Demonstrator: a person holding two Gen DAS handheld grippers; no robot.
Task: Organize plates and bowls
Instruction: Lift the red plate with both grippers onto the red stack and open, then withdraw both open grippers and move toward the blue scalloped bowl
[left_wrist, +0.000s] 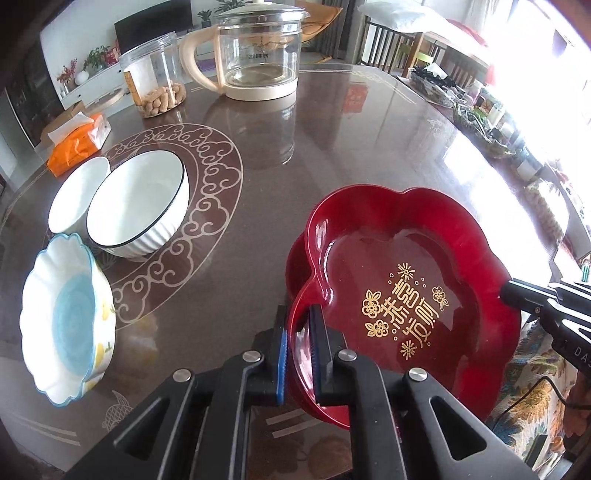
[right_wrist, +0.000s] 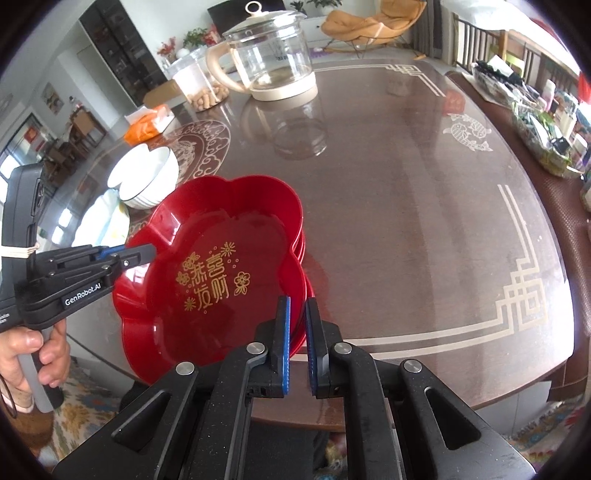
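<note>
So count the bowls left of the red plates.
3: a small white bowl farthest back, a black-rimmed bowl touching it, a blue-centred bowl nearest. More may be hidden.

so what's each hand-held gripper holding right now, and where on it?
Both grip the top red flower-shaped plate by its rim: left hand-held gripper shut on the near-left lobe, right hand-held gripper shut on the opposite edge.

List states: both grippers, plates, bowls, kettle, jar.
Left gripper: shut on top red plate rim.
Right gripper: shut on same plate's opposite rim.
Red plates: stacked, top one tilted.
White bowls: upright, empty.
Blue dish: empty.
Kettle: lidded, empty.
Jar: part-filled with peanuts.
</note>
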